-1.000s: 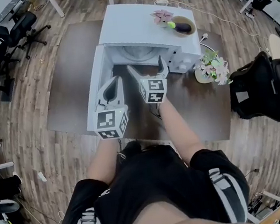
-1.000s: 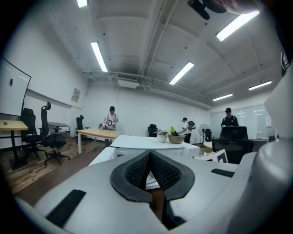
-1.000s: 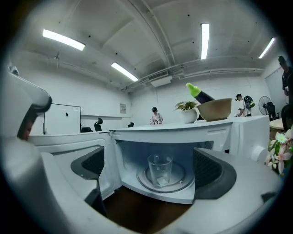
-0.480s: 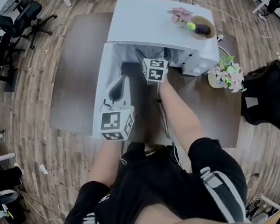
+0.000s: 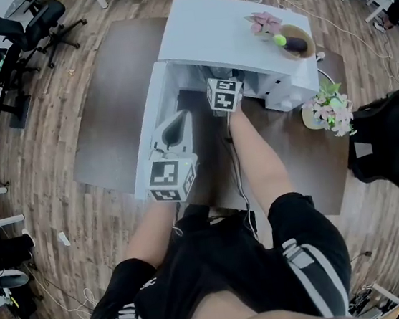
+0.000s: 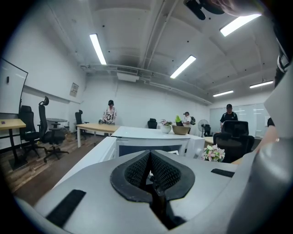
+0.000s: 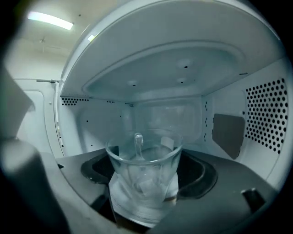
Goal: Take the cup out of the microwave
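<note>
A person stands at a brown table, facing a white microwave whose door hangs open to the left. Nearest, the left gripper hovers just beside the open door with its jaws pressed together and nothing in them, seemingly parked there to keep out of the way. Farther in, the right gripper reaches level into the oven cavity, its jaws part open and closing, one pad on each side of the cup, placed so it can be clamped and drawn out. The pads sit just beside the glass wall and do not clearly press it yet. The cup is clear glass, upright inside the microwave, with its handle at the far side. I cannot tell whether it holds liquid. Farthest, a bowl on the microwave's roof holds a green piece and a dark purple one.
</note>
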Motion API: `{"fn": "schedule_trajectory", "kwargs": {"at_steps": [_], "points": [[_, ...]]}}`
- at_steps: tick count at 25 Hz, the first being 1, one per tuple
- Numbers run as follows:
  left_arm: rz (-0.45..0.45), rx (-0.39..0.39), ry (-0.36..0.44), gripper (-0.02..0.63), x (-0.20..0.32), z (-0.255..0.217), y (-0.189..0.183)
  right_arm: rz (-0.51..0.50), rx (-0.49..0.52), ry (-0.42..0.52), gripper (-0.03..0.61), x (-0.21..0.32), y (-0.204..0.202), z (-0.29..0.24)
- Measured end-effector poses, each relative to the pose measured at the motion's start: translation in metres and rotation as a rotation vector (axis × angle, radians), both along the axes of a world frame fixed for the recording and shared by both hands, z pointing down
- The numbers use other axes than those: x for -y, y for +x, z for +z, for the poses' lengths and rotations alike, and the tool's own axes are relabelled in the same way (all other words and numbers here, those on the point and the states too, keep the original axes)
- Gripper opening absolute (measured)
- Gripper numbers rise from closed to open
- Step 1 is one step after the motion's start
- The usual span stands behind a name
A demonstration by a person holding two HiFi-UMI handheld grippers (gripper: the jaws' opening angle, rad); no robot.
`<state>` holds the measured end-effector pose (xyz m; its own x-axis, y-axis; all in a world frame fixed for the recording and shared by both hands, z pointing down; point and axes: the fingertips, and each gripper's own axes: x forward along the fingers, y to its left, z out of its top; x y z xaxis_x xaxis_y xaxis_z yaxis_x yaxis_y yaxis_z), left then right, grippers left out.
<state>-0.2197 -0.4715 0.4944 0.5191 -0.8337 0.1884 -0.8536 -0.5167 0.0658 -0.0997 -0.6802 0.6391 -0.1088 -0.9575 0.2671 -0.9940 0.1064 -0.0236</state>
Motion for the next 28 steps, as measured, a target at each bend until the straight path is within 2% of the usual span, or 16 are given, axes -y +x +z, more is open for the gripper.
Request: {"fn": "schedule_trajectory", "kwargs": {"at_steps": [7, 18, 28], "points": [[-0.004, -0.002, 0.018, 0.000, -0.006, -0.012, 0.003, -0.035, 0.004, -0.001, 0.394, -0.028, -0.007, -0.008], [0.007, -0.028, 0.046, 0.002, -0.023, -0.030, 0.022, -0.061, 0.024, 0.032, 0.393, -0.116, 0.001, -0.026], [0.038, -0.053, 0.081, 0.002, -0.039, -0.057, 0.038, -0.085, 0.036, 0.115, 0.393, -0.202, 0.021, -0.097]]}}
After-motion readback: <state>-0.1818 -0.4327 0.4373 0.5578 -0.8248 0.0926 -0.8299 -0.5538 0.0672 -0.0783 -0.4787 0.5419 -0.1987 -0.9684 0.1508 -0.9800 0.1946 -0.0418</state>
